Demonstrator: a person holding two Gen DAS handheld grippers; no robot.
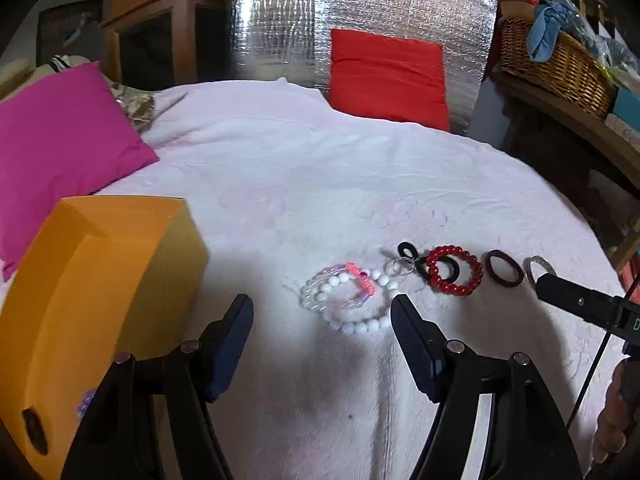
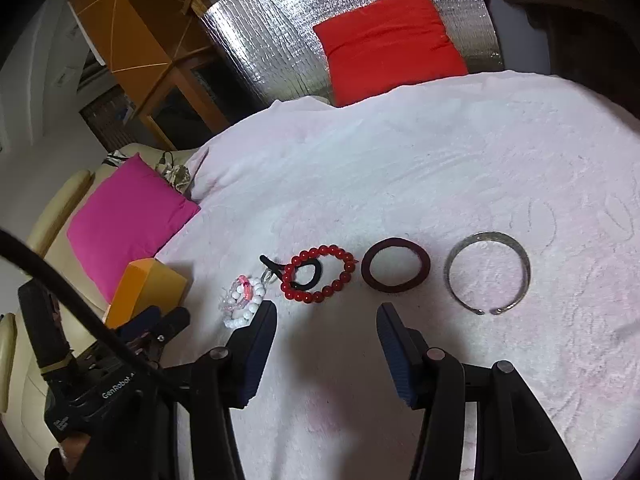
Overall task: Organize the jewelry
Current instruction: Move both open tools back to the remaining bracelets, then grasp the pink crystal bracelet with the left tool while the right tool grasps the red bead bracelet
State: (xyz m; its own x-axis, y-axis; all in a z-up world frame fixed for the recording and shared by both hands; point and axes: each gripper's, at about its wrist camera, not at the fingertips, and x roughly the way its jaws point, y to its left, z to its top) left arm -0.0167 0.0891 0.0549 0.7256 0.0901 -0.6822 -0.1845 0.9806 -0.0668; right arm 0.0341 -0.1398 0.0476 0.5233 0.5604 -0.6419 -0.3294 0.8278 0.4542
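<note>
On the pale pink blanket (image 1: 320,184) lies a row of jewelry: a white bead bracelet (image 1: 360,322) overlapped by a clear-and-pink bead bracelet (image 1: 320,300), a black keyring loop (image 1: 408,254), a red bead bracelet (image 1: 454,270), a dark maroon bangle (image 1: 504,268) and a silver open bangle (image 2: 488,270). An orange box (image 1: 80,300) stands at the left. My left gripper (image 1: 322,312) is open and empty, just in front of the white beads. My right gripper (image 2: 326,320) is open and empty, in front of the red bracelet (image 2: 318,278) and maroon bangle (image 2: 396,266).
A magenta cushion (image 1: 60,148) lies at the left, a red cushion (image 1: 388,76) at the back against silver foil. A wicker basket (image 1: 552,64) sits on a shelf at the right. A wooden cabinet (image 1: 168,32) stands behind.
</note>
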